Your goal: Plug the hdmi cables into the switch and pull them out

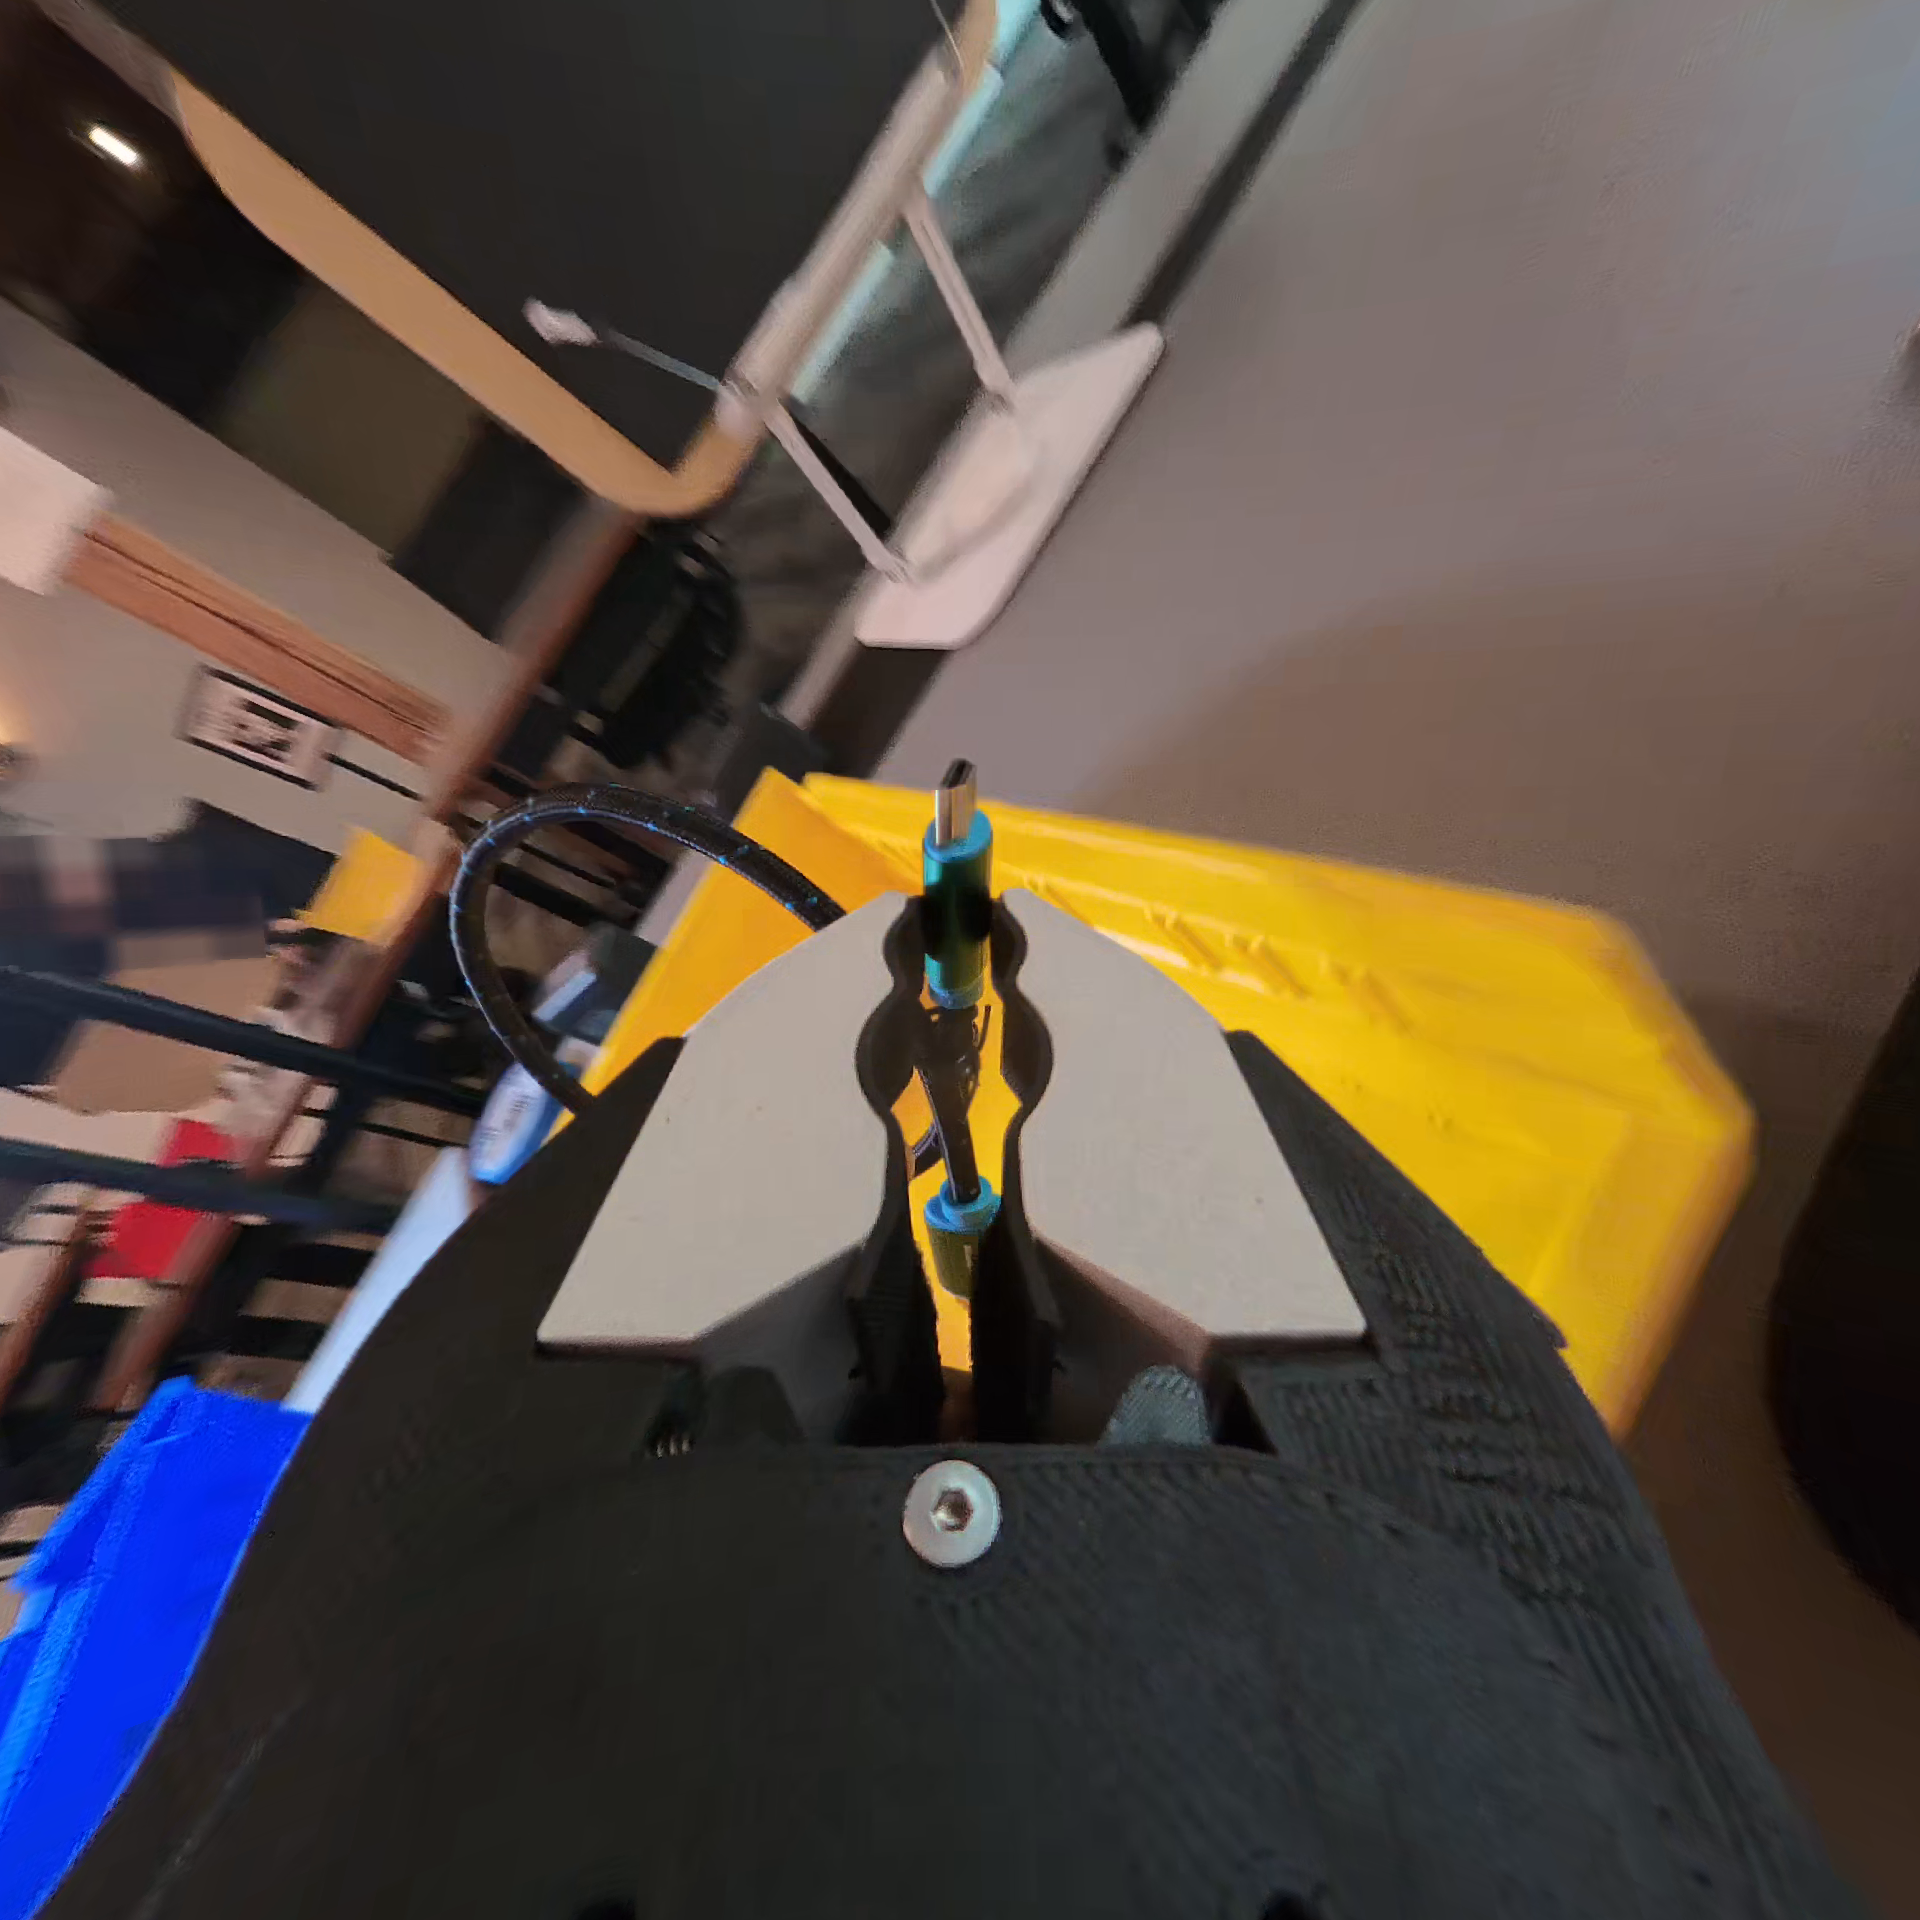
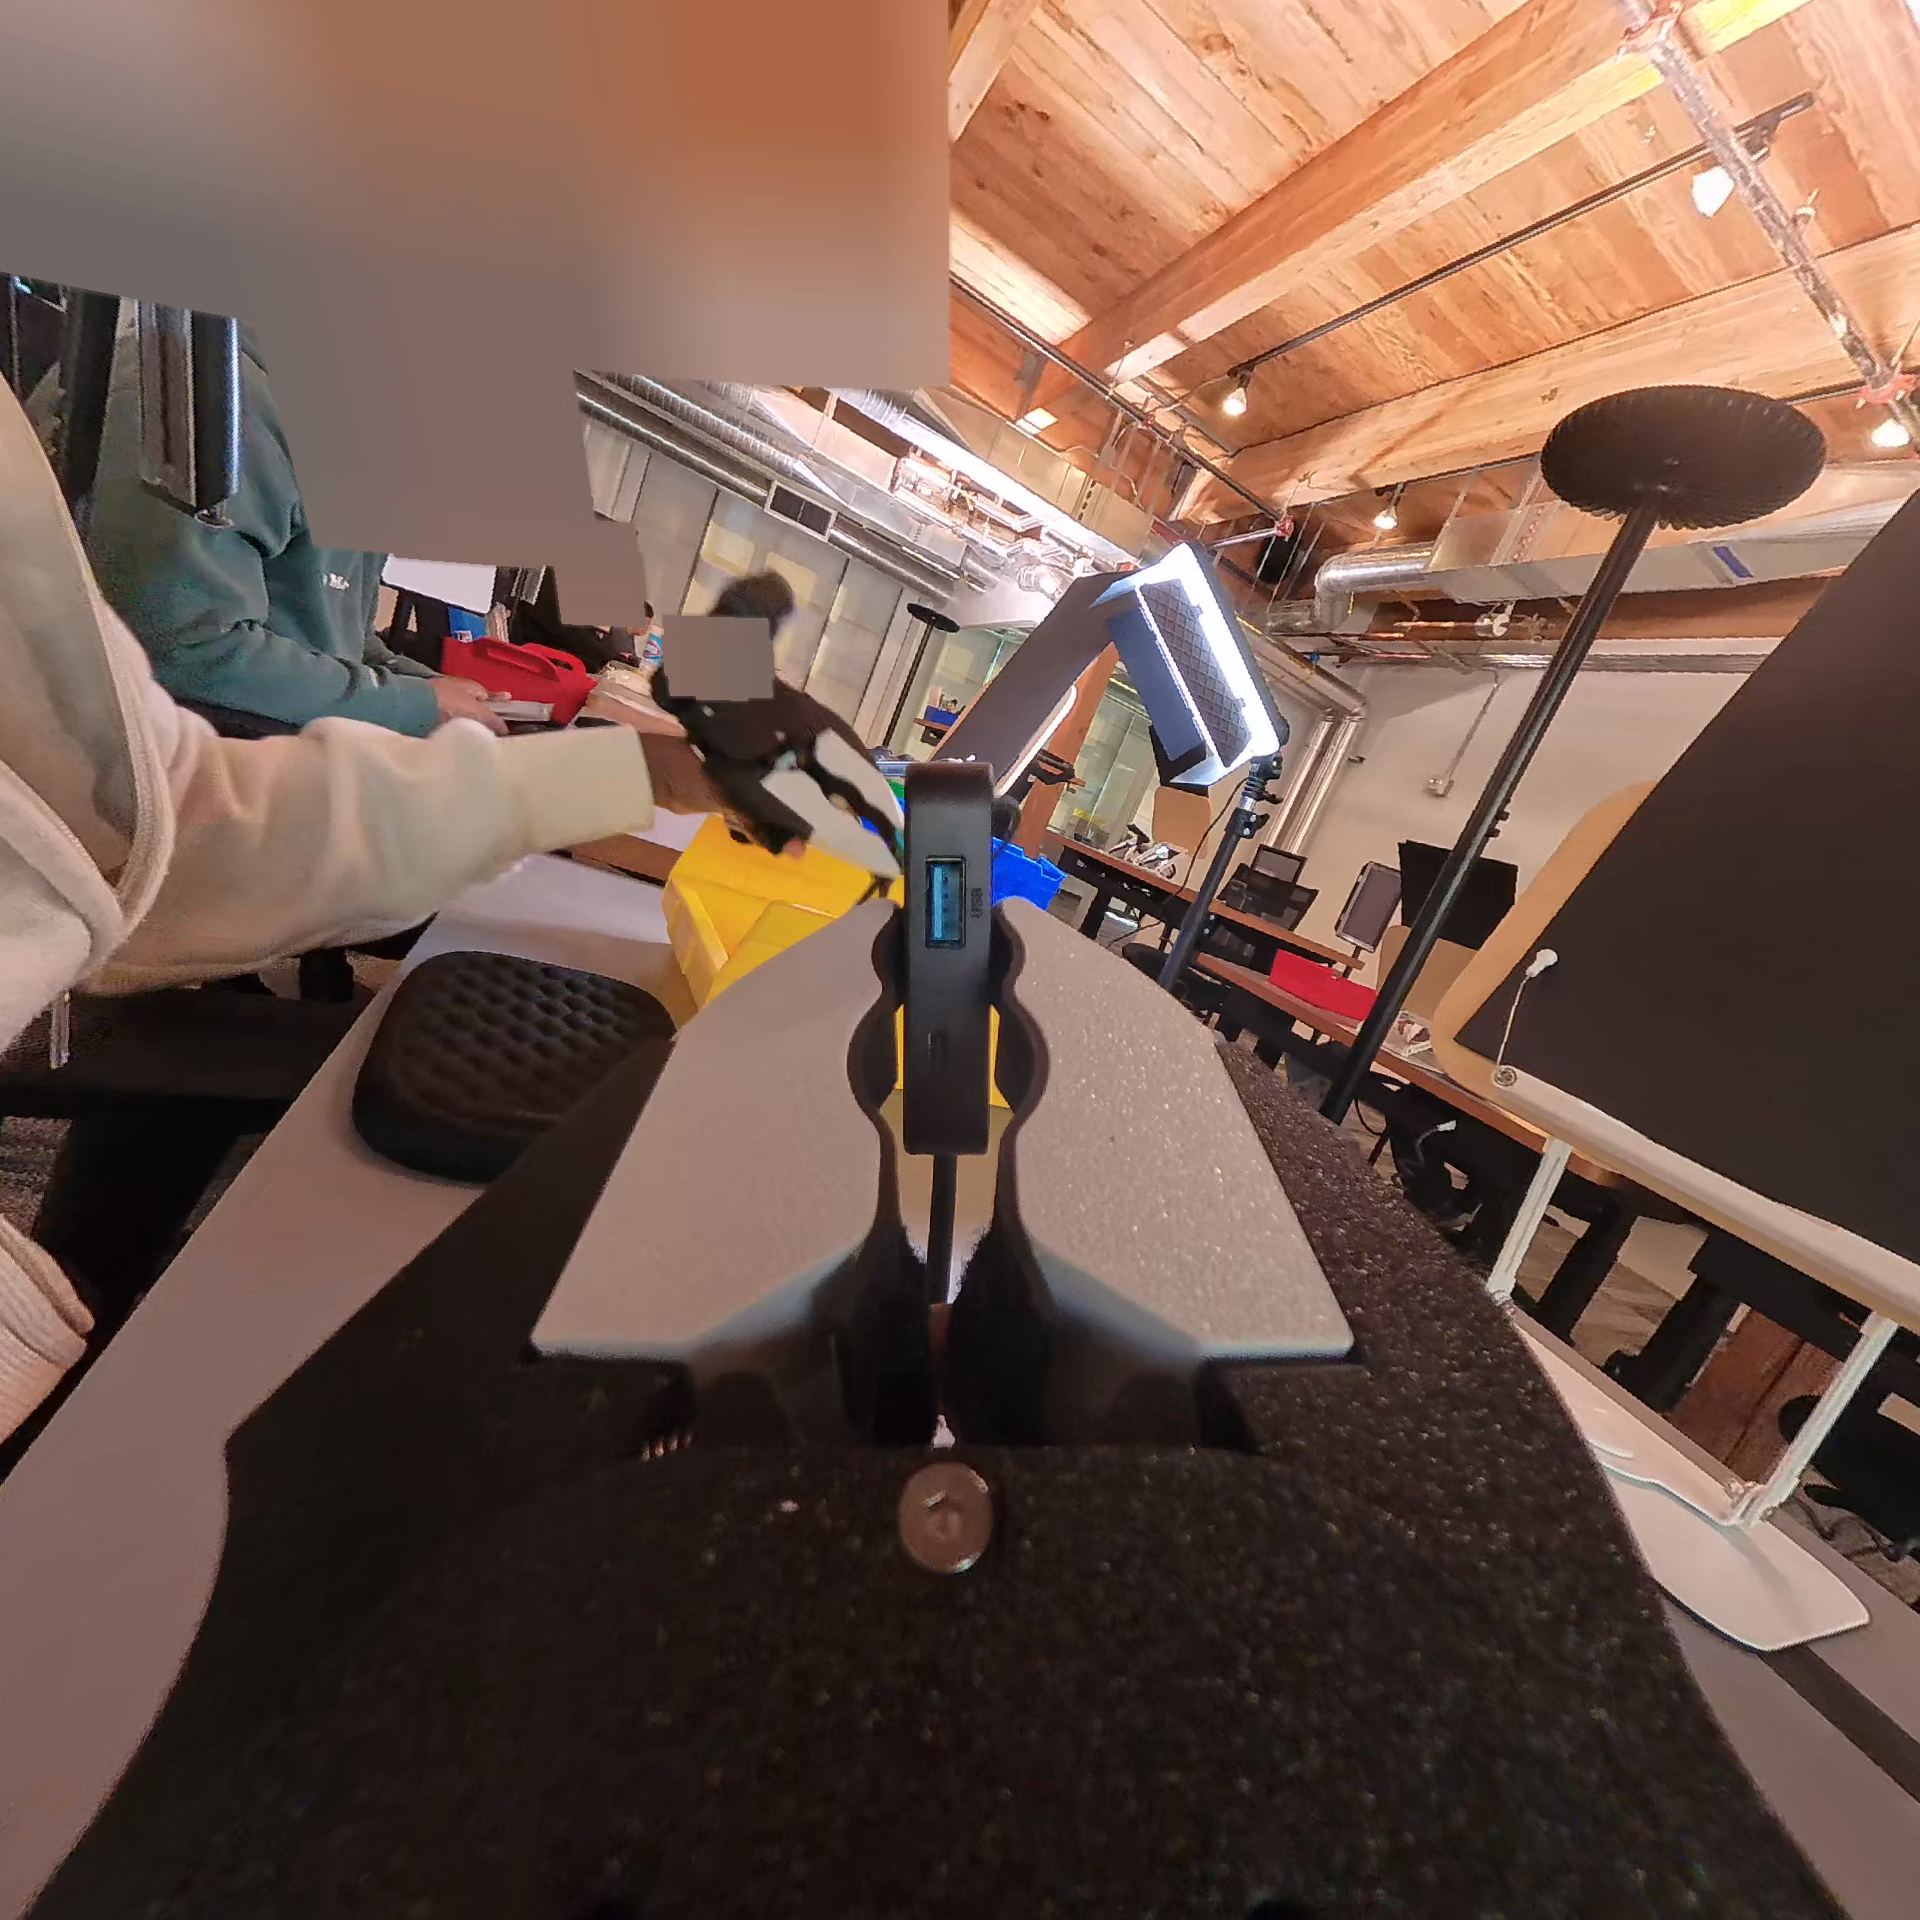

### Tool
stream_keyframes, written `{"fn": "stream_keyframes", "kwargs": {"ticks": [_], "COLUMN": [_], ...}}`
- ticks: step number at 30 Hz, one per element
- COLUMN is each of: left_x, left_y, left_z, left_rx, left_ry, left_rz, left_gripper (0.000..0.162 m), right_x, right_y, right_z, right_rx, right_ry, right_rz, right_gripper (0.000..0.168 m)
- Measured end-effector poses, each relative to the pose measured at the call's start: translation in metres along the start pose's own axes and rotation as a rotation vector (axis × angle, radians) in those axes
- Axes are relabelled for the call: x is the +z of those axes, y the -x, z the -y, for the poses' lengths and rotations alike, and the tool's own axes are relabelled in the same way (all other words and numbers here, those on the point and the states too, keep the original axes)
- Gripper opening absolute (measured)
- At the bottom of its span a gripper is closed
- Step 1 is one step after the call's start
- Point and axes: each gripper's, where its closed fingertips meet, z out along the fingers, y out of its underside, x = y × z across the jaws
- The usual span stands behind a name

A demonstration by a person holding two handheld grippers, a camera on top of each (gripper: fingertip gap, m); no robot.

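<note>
Left gripper: jaws closed on the teal-and-black plug of a short braided black cable. The plug stands upright between the grey finger pads, its metal tip pointing forward past the fingertips and touching nothing. The cable leaves the rear of the plug, runs back down the gap between the fingers and also arcs out to the left in a loop. A second teal-collared plug sits lower in the same gap, near the finger roots. The view is tilted and motion-blurred. Behind the gripper lies a yellow bin on the grey table; a blue bin shows at lower left.

Right gripper: jaws closed on the switch, a slim dark box held edge-on and upright between the pads. Its narrow face shows a blue port near the top and a small slot lower down. Its own black lead drops from the underside into the gap between the fingers. No plug is seated in the visible face.

From the right wrist view, the left gripper appears farther off, just left of the switch and above the yellow bin, held out by an arm in a cream sleeve reaching in from the left. Plug and switch are apart. A black padded rest lies on the table at left.
</note>
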Motion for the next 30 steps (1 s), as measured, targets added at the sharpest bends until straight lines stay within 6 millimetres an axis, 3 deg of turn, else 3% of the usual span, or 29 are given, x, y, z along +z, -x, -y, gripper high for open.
{"fn": "stream_keyframes", "kwargs": {"ticks": [3, 6, 12, 16, 21, 24, 25, 28, 29, 30], "left_x": [-0.030, -0.040, -0.031, -0.015, -0.012, -0.018, -0.017, -0.004, -0.003, -0.003], "left_y": [-0.010, -0.048, -0.120, -0.153, -0.192, -0.197, -0.198, -0.204, -0.209, -0.215], "left_z": [0.049, 0.087, 0.151, 0.173, 0.192, 0.198, 0.188, 0.135, 0.123, 0.125], "left_rx": [0.087, 0.176, 0.377, 0.354, 0.112, -0.066, -0.067, 0.051, 0.055, 0.018], "left_ry": [-0.045, 0.007, 0.058, 0.016, -0.085, -0.081, -0.022, 0.262, 0.328, 0.323], "left_rz": [0.096, 0.030, -0.043, -0.133, -0.537, -0.802, -0.877, -1.008, -1.071, -1.155], "left_gripper": [0.012, 0.012, 0.012, 0.012, 0.012, 0.012, 0.012, 0.012, 0.013, 0.012], "right_x": [0.000, 0.001, -0.005, -0.015, -0.021, -0.019, -0.018, -0.014, -0.014, -0.014], "right_y": [0.001, 0.005, 0.011, 0.010, 0.012, 0.015, 0.015, 0.016, 0.016, 0.017], "right_z": [0.001, 0.006, 0.033, 0.052, 0.061, 0.059, 0.056, 0.047, 0.045, 0.044], "right_rx": [0.010, 0.031, 0.105, 0.174, 0.165, 0.073, 0.021, -0.146, -0.187, -0.217], "right_ry": [-0.006, -0.034, -0.200, -0.329, -0.362, -0.285, -0.241, -0.088, -0.050, -0.021], "right_rz": [0.005, 0.033, 0.108, 0.137, 0.177, 0.182, 0.171, 0.150, 0.149, 0.151], "right_gripper": [0.014, 0.014, 0.014, 0.014, 0.014, 0.014, 0.014, 0.014, 0.014, 0.014]}}
